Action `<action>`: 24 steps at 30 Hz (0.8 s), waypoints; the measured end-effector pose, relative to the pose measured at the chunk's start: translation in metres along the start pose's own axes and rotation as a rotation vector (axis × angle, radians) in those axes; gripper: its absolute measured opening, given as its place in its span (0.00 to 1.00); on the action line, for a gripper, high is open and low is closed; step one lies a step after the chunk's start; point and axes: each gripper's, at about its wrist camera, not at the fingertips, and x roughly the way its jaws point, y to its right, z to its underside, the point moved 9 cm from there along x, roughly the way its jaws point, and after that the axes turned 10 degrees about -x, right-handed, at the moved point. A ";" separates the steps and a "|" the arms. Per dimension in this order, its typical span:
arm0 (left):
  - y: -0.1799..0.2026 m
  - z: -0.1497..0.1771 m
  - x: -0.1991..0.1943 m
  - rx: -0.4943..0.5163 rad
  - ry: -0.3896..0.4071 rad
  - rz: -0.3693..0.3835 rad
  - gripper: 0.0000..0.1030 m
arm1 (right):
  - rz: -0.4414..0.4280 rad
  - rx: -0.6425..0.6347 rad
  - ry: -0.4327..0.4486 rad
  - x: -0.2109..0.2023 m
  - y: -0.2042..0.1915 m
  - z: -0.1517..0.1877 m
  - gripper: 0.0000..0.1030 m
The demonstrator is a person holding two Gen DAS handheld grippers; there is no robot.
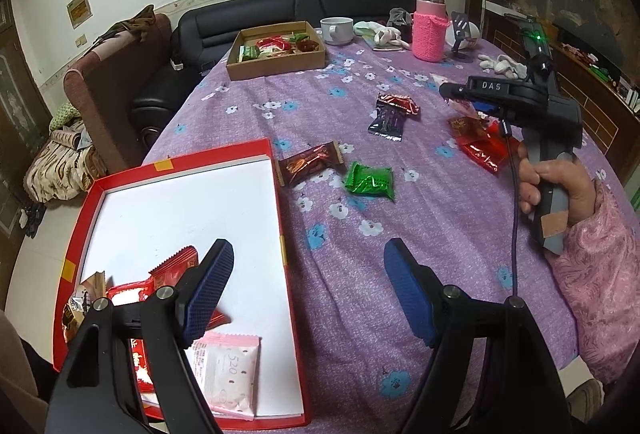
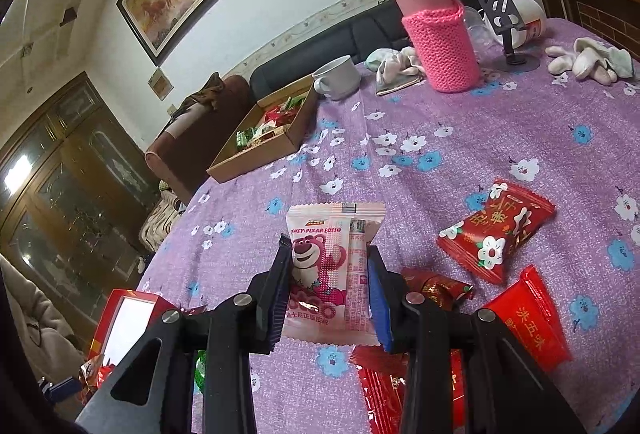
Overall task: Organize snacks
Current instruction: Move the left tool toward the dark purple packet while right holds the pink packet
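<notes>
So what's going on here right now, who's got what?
A person is sorting snacks with two handheld grippers. The right gripper is shut on a pink bear-print packet, held above the purple tablecloth. The left gripper is open and empty, over the edge of the red box, which already holds several packets. More snacks lie loose on the cloth.

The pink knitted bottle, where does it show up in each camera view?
Left wrist view: pink knitted bottle stands at the upper right, on the table's far end.
Right wrist view: it stands upper right of centre.
Shared landmark: the white mug to its left.
</notes>
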 end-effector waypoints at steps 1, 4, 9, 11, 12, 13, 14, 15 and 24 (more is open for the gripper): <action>0.001 -0.002 -0.001 0.002 0.004 0.003 0.76 | 0.006 0.000 -0.002 0.001 0.001 0.000 0.35; 0.005 -0.008 -0.002 0.016 0.016 0.004 0.76 | 0.010 0.001 0.004 0.000 0.002 0.000 0.35; 0.017 -0.021 0.003 0.052 0.014 -0.004 0.76 | 0.009 0.009 0.018 -0.004 0.003 -0.002 0.35; 0.024 -0.029 0.002 0.053 0.020 0.019 0.76 | 0.011 0.016 0.022 -0.005 0.004 -0.003 0.35; 0.028 -0.034 0.002 0.056 0.023 0.028 0.76 | 0.010 0.021 0.026 -0.006 0.004 -0.004 0.35; 0.031 -0.038 0.002 0.058 0.023 0.035 0.76 | 0.010 0.028 0.033 -0.008 0.005 -0.005 0.35; 0.034 -0.046 0.005 0.060 0.021 0.045 0.76 | 0.015 0.037 0.040 -0.010 0.007 -0.006 0.35; 0.036 -0.052 0.007 0.058 0.019 0.048 0.76 | 0.020 0.046 0.046 -0.012 0.009 -0.006 0.35; 0.081 -0.107 0.102 0.067 -0.060 0.028 0.76 | 0.049 0.287 0.078 -0.026 0.063 -0.009 0.35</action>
